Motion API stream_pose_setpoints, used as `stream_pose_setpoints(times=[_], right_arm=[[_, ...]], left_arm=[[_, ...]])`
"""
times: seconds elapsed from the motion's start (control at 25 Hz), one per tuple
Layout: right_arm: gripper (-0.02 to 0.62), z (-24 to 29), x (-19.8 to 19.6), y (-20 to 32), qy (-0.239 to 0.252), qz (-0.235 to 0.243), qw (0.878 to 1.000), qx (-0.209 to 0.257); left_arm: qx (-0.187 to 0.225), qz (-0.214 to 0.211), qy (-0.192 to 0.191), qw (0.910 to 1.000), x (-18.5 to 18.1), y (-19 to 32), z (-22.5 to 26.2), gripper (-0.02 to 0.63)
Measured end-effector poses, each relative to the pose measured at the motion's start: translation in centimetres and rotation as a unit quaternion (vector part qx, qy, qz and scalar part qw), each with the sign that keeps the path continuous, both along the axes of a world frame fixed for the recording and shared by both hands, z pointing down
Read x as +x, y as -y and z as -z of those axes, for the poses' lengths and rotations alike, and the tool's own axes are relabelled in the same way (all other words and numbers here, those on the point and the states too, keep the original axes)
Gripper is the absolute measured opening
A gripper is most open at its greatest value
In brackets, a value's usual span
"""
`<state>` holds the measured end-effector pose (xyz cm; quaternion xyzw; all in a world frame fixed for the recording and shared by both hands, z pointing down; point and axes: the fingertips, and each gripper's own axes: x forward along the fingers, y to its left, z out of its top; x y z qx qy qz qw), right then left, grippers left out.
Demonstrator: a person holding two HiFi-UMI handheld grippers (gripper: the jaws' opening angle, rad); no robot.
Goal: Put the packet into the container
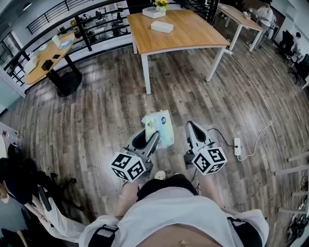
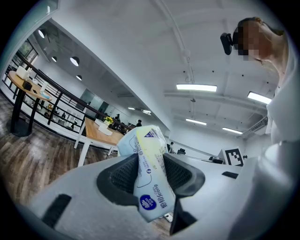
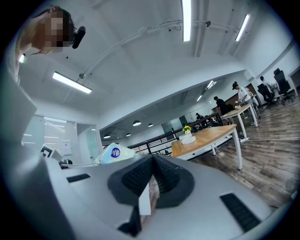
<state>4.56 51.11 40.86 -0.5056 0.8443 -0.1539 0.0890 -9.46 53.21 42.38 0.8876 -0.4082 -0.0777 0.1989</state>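
Left hand-held gripper (image 1: pixel 153 139) clamps the packet (image 1: pixel 160 126)

It is a soft plastic pouch, pale blue and white with a yellow-green panel and a round blue logo, dented where it is squeezed. Dark ribbed pads (image 2: pixel 123 174) of the left jaws pinch it above the wood-plank floor (image 1: pixel 96 111). Right hand-held gripper (image 1: pixel 192 126) is clenched, jaws nearly together, nothing between them.

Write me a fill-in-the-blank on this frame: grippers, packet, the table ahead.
The left gripper clamps the packet; the right gripper, jaws together, holds ____.
The wooden table ahead stands on ____ legs.
The flowers on it are ____.
Missing words: nothing; white; yellow.
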Motion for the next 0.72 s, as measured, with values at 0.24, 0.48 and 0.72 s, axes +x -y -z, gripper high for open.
stream_pose_setpoints(times=[0.24,0.48,0.72], right_arm=[[0.012,-0.5,-0.8,0.1,-0.001,-0.012,1.0,-0.002],[0.012,-0.8,-1.1,-0.7,0.008,-0.022,1.0,-0.004],[0.012,-0.7,-0.1,-0.5,0.004,-0.038,0.999,-0.001]], left_arm=[[0.006,-0.008,-0.005,0.9999,-0.8,0.1,0.0,0.172],[0.005,-0.013,-0.004,0.9999,-1.7,-0.1,0.2,0.172],[0.005,-0.016,-0.004,0.9999,-1.5,0.5,0.1,0.172]])
